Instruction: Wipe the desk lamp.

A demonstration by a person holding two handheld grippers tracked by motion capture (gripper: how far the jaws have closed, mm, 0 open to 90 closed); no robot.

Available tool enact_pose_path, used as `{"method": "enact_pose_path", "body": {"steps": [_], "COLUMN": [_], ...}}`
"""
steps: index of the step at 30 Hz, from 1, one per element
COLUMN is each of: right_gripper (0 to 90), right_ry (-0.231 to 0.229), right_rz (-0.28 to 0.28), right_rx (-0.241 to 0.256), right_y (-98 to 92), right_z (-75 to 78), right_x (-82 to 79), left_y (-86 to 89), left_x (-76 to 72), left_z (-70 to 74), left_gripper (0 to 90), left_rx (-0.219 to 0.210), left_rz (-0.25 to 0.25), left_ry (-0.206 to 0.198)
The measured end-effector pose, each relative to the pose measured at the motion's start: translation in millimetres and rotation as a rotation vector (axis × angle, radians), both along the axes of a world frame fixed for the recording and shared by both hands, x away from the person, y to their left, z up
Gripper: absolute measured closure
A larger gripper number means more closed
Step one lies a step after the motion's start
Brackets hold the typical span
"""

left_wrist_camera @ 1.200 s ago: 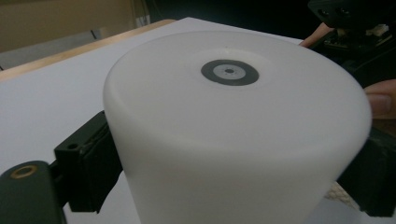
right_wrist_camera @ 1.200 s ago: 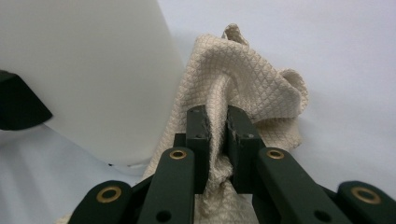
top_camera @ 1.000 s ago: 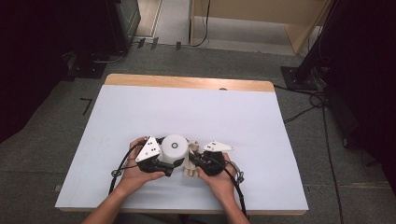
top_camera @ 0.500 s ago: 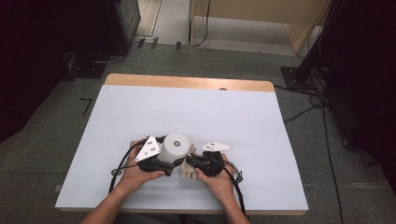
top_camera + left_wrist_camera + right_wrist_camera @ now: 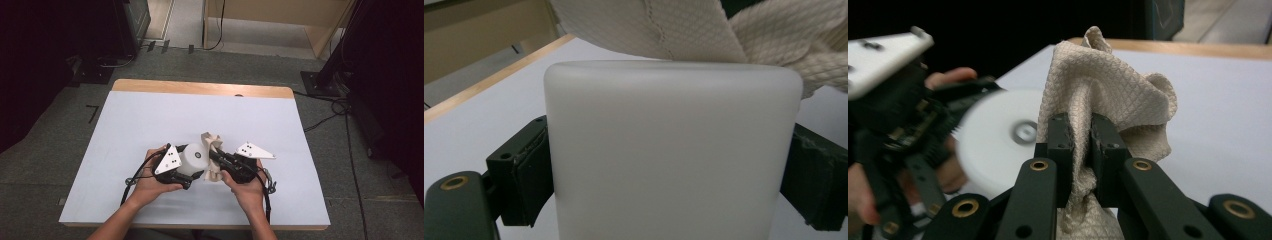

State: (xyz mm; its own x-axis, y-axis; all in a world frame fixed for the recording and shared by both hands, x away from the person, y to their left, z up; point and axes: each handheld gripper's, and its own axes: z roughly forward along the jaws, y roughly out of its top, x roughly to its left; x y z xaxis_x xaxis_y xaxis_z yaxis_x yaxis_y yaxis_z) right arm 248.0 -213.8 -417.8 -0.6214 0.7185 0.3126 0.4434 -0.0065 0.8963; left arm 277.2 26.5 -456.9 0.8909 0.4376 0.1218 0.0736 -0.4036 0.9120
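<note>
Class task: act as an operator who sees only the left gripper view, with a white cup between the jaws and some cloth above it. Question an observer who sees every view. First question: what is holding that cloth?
Observer: The right gripper holds it, jaws pinched on a fold of the beige cloth.
Operator: Where on the table are we?
Observer: In the high view, both grippers sit near the table's front edge, close to the person.
Operator: Is the cup upright?
Observer: No. The left gripper holds the white cup tilted, its round end facing the cloth.
</note>
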Motion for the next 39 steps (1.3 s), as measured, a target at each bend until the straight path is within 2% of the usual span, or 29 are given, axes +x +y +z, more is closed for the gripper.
{"method": "enact_pose_path", "body": {"steps": [2, 4, 5, 10, 13, 14, 18, 20, 23, 26, 28, 32, 33, 35, 38, 39], "right_gripper": [81.8, 81.9, 81.8, 81.9, 82.0, 82.0, 82.0, 82.0, 82.1, 82.1, 82.1, 82.0, 82.0, 82.0, 82.0, 82.0], "right_ry": [-0.014, 0.001, 0.014, 0.02, 0.011, 0.023, 0.039, 0.048, 0.054, 0.045, 0.036, 0.051, 0.066, 0.075, 0.095, 0.098], "right_rz": [0.012, 0.034, 0.038, 0.061, 0.042, 0.033, -0.013, -0.018, 0.011, 0.076, 0.09, 0.05, 0.04, -0.004, -0.071, -0.078], "right_rx": [0.004, 0.021, 0.025, 0.042, 0.033, 0.04, 0.027, 0.019, 0.017, 0.043, 0.052, 0.077, 0.101, 0.092, 0.094, 0.096], "right_y": [5.4, 12.0, 16.3, 26.6, 25.5, 23.4, 11.2, 8.2, 9.9, 19.9, 23.9, 16.5, 11.4, 4.7, -11.0, -13.0], "right_z": [2.0, 2.2, 2.6, 8.1, 6.5, 5.0, -3.2, -3.9, -1.0, 4.5, 5.2, -2.9, -6.1, -8.2, -13.0, -14.0], "right_x": [-1.8, -2.3, -3.3, -9.2, -6.4, -4.7, 1.7, 1.4, -1.7, -5.9, -6.1, 1.7, 4.2, 6.3, 11.1, 11.8], "left_y": [-3.0, -7.0, -8.2, -8.2, -9.7, -9.5, -5.9, -4.7, -4.4, -5.6, -5.4, -5.2, -5.3, -4.8, 0.6, 3.8], "left_x": [-2.6, -5.8, -6.8, -7.7, -9.9, -10.3, -5.8, -4.6, -4.2, -6.1, -7.0, -6.9, -6.6, -5.7, 1.3, 5.7], "left_z": [1.1, 2.0, 2.1, 2.3, 1.8, 2.1, 2.3, 2.1, 2.1, 1.9, 1.7, 0.9, 1.0, 1.1, 1.4, 0.6], "left_gripper": [9.1, 9.1, 9.1, 9.1, 9.1, 9.1, 9.1, 9.1, 9.1, 9.0, 9.1, 9.1, 9.1, 9.1, 9.0, 9.0], "left_rx": [0.026, 0.051, 0.055, 0.061, 0.068, 0.076, 0.055, 0.047, 0.044, 0.049, 0.052, 0.049, 0.049, 0.047, 0.009, -0.018], "left_rz": [-0.009, -0.015, -0.013, -0.012, -0.02, -0.024, -0.017, -0.017, -0.014, -0.016, -0.021, -0.032, -0.031, -0.033, -0.022, -0.01], "left_ry": [-0.019, -0.047, -0.05, -0.056, -0.076, -0.083, -0.047, -0.037, -0.033, -0.045, -0.053, -0.064, -0.062, -0.058, -0.001, 0.027]}}
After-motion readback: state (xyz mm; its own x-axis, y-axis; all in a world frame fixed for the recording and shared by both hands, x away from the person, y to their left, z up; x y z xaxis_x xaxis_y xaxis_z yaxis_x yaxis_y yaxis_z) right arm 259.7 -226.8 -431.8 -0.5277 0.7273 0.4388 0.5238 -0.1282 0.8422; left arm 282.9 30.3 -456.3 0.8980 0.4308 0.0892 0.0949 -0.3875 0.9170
